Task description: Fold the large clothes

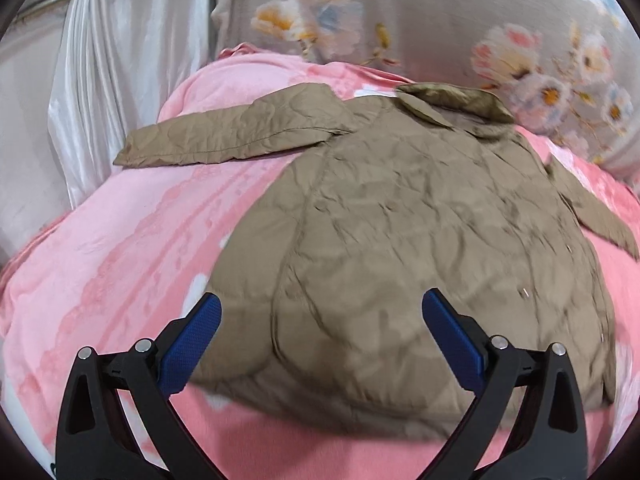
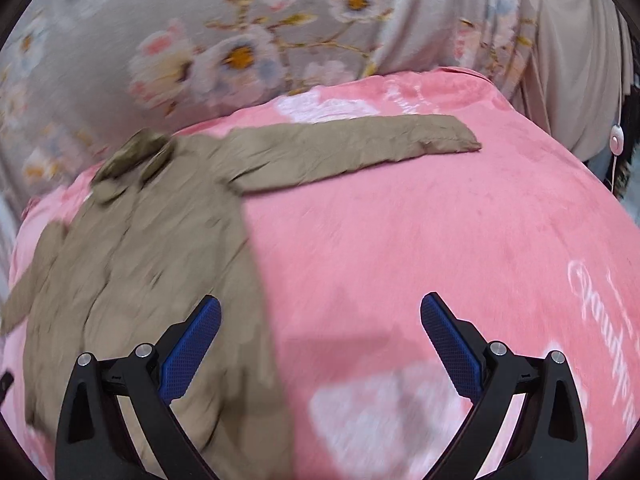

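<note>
A tan quilted jacket [image 1: 400,220] lies flat and back-up on a pink blanket [image 1: 120,240], collar at the far end, both sleeves spread sideways. Its left sleeve [image 1: 224,136] stretches out to the left. My left gripper [image 1: 320,320] is open and empty, hovering over the jacket's near hem. In the right wrist view the jacket [image 2: 140,260] fills the left side and its right sleeve [image 2: 360,144] reaches right. My right gripper [image 2: 320,320] is open and empty, above the blanket [image 2: 440,240] just right of the jacket's side edge.
A grey floral quilt [image 1: 440,20] is piled beyond the collar; it also shows in the right wrist view [image 2: 200,40]. White satin fabric [image 1: 120,60] hangs at the far left. A white cord with a switch [image 2: 616,140] hangs at the right edge.
</note>
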{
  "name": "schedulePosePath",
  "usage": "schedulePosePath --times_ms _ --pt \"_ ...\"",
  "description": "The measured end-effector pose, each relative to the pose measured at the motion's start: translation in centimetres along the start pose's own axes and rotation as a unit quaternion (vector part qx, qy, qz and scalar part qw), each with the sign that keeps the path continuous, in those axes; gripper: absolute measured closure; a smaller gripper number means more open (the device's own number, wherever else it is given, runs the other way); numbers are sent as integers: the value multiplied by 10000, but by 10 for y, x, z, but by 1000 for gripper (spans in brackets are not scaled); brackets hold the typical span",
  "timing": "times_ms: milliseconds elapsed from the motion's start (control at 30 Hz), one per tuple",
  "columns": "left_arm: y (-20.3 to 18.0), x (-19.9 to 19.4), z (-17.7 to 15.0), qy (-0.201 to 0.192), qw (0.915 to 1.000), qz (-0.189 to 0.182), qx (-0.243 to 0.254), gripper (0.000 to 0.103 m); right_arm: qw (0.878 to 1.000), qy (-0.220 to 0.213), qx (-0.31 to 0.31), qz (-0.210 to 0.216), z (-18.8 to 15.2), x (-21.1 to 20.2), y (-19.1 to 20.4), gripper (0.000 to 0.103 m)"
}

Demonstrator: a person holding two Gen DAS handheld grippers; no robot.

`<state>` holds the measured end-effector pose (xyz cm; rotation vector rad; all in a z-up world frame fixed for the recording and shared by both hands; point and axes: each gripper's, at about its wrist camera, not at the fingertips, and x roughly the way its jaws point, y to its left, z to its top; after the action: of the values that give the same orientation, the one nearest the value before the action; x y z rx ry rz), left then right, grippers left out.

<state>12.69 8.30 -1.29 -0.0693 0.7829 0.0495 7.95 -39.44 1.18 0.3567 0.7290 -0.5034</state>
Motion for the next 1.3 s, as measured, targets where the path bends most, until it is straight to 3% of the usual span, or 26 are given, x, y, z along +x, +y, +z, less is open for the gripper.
schedulePosePath --times_ms 133,300,433,633,733,800,900,1000,1167,1300 --pt "15 21 18 -27 9992 87 -382 5 9988 8 483 -23 53 49 -34 5" --pt "16 40 35 -21 9983 518 -275 5 9938 -152 1094 -146 109 105 -71 5" --pt "11 55 42 -57 9965 835 63 5 9868 -232 1588 -220 133 135 -91 5" --pt "3 73 44 94 9963 807 277 5 9769 -31 2102 -385 149 176 -111 5" --pt "0 79 43 109 9962 806 316 5 9702 8 2409 -274 150 189 -119 33" --pt "-2 82 43 121 9960 809 362 5 9637 163 2662 -113 149 199 -121 70" --pt "-5 85 44 135 9961 786 375 5 9590 145 2831 3 151 202 -116 89" --pt "-5 85 45 128 9963 766 362 5 9654 -193 2595 143 163 186 -96 96" --pt "-2 84 48 109 9969 732 279 5 9754 -786 1824 961 187 138 -26 97" --pt "5 80 51 119 9974 690 169 5 9785 -964 670 1696 198 94 71 97"
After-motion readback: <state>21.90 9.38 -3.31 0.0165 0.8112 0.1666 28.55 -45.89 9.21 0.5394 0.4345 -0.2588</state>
